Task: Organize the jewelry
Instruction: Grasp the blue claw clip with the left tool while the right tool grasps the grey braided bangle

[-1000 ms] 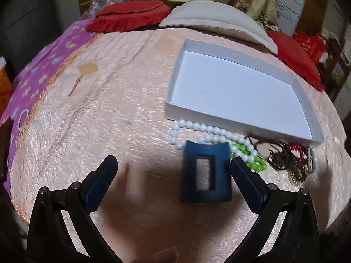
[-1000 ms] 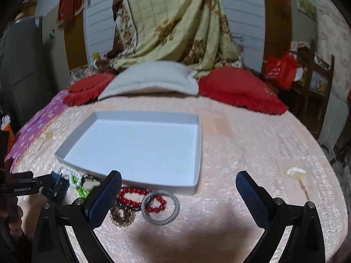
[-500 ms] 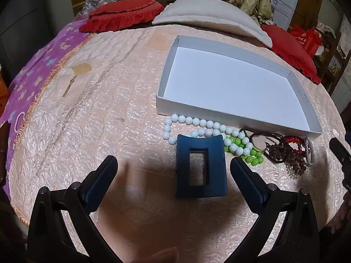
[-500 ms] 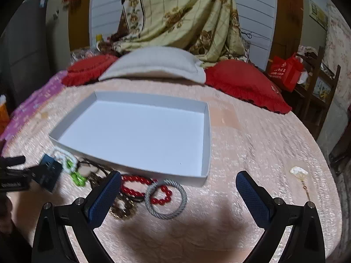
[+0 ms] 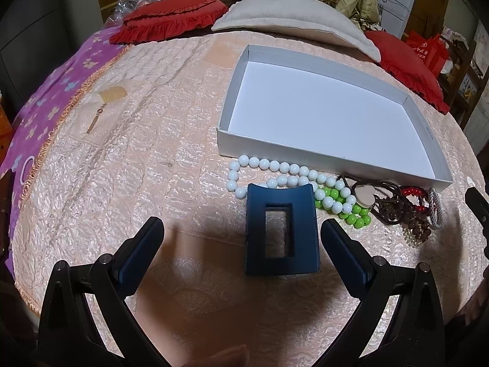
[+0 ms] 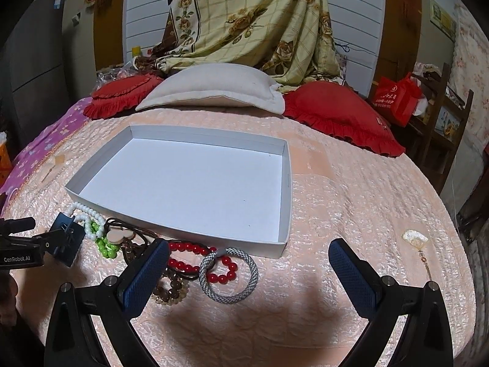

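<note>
A shallow white box (image 5: 232,145) (image 6: 282,208) lies empty on the peach bedspread. Along its near wall lies jewelry: a white bead string (image 5: 275,165) (image 6: 81,211), green beads (image 5: 356,217) (image 6: 105,247), a brown cord piece with a heart pendant (image 5: 365,195) (image 6: 117,235), red beads (image 5: 412,191) (image 6: 186,247) and a grey woven bangle (image 5: 435,206) (image 6: 229,275). A dark blue hair claw (image 5: 281,232) (image 6: 65,241) lies between my left gripper's (image 5: 241,238) open fingers. My right gripper (image 6: 249,266) is open and empty above the bangle.
Red cushions (image 6: 339,116) and a cream pillow (image 6: 214,87) line the far side of the bed. A small shell pendant (image 6: 414,238) lies at the right, a gold pendant (image 5: 101,111) at the left. A purple sheet (image 5: 45,98) covers the left edge.
Both grippers have moved forward toward the jewelry. The hair claw now sits closer between the left fingers, and the bangle and red beads sit closer to the right fingers. Nothing was grasped.
</note>
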A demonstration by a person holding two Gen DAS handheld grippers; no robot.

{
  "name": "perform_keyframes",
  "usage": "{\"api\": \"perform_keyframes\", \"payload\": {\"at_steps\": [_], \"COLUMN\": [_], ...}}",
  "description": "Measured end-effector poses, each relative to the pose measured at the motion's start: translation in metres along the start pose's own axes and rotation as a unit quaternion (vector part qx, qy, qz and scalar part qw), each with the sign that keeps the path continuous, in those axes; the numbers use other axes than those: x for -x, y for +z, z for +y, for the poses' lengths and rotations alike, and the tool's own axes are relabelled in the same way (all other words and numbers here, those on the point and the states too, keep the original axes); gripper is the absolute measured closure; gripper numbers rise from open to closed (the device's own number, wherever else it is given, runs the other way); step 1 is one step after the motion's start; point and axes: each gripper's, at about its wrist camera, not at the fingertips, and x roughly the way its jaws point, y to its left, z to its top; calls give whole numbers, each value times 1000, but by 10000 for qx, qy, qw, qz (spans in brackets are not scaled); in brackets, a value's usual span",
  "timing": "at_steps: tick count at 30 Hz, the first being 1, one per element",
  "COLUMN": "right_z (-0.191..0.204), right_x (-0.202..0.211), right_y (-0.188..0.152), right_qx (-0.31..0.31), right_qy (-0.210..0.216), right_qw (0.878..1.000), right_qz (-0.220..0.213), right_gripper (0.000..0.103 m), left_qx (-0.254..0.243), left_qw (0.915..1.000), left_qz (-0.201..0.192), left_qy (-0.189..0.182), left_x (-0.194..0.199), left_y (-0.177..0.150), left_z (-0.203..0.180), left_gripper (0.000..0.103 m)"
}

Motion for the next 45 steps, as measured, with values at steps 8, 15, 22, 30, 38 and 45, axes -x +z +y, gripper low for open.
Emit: {"api": "perform_keyframes", "payload": {"at_steps": [8, 15, 22, 30, 38, 45], "right_z": [-1, -4, -10, -11, -16, 1], "right_x": [0, 5, 6, 8, 9, -14], "right_y": [1, 1, 0, -1, -21, -45], "right_qx": [-59, -127, -246, -226, -504, -257], "right_qy": [12, 56, 30, -8, 344, 751], "right_qw": [10000, 9999, 9997, 9997, 9980, 9927], "right_qz": [-26, -83, -69, -84, 174, 913], "right_gripper": [0, 0, 0, 0, 0, 0], "left_qx": [430, 37, -49, -189, -118, -293], "left_qw": [9984, 9994, 9994, 9982, 9991, 9994], "left_qz": [3, 179, 310, 550, 382, -16], "left_qy": [-361, -305, -112, 140, 141, 174], "left_x": [4, -6, -16, -28, -27, -6], "left_y": [0, -4, -4, -7, -12, -11], "left_z": [25, 3, 3, 0, 2, -3], "left_gripper": [1, 1, 1, 1, 0, 2]}}
